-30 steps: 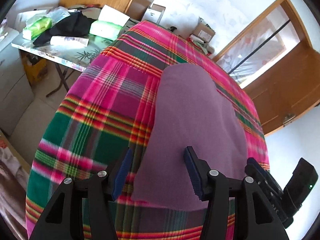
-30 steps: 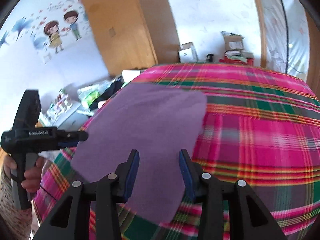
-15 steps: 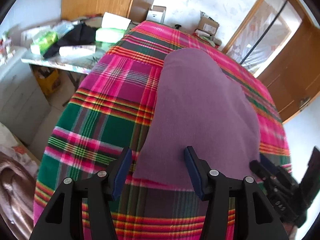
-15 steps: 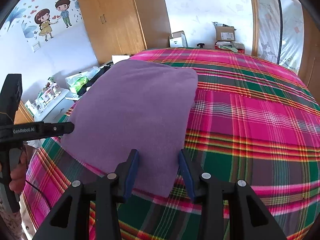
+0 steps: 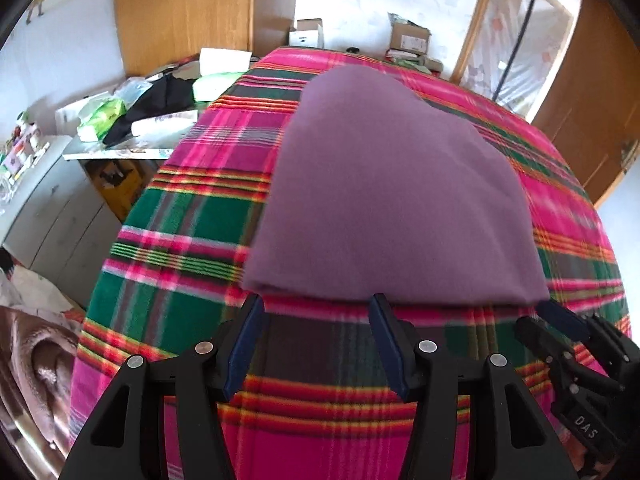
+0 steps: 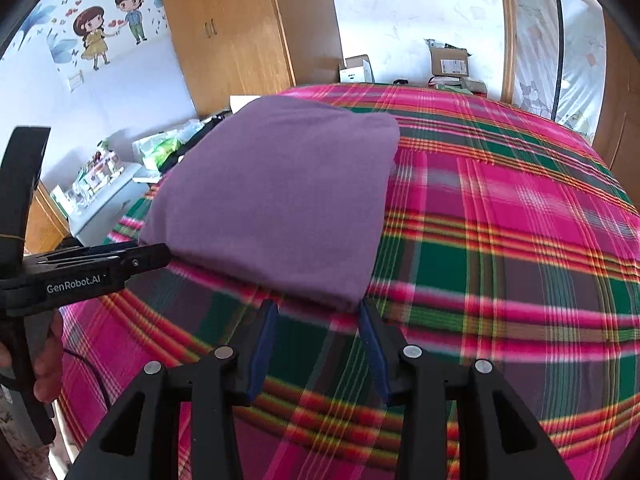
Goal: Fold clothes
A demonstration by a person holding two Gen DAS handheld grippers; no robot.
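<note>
My left gripper point(image 5: 316, 312) has its blue-padded fingers point(image 5: 244, 344) spread wide with nothing between them; its tips sit just short of the near edge of the purple garment point(image 5: 384, 200), over bare blanket; my right gripper point(image 6: 318, 316) is likewise spread and empty, its tips just at the near right corner of the same garment point(image 6: 280, 204), though I cannot tell whether they touch the cloth. The garment lies folded into a neat, thick rectangle on the plaid blanket point(image 5: 192, 220), on the left half of the bed, its long sides running from near to far; the blanket point(image 6: 500, 240) is pink, green and grey with yellow and red stripes, and stretches bare to the right of the garment. From the right wrist camera I see the left gripper point(image 6: 160, 254) coming in from the left edge, its tip just beside the near left corner of the garment, with the person's hand point(image 6: 46, 360) on its handle; from the left wrist camera the right gripper point(image 5: 560, 322) shows at the lower right, near the garment's near right corner. Far left stands a cluttered table point(image 5: 132, 152) with green packets and a black cloth; behind it a wooden wardrobe point(image 5: 184, 12); cardboard boxes point(image 6: 448, 60) sit against the far wall.
</note>
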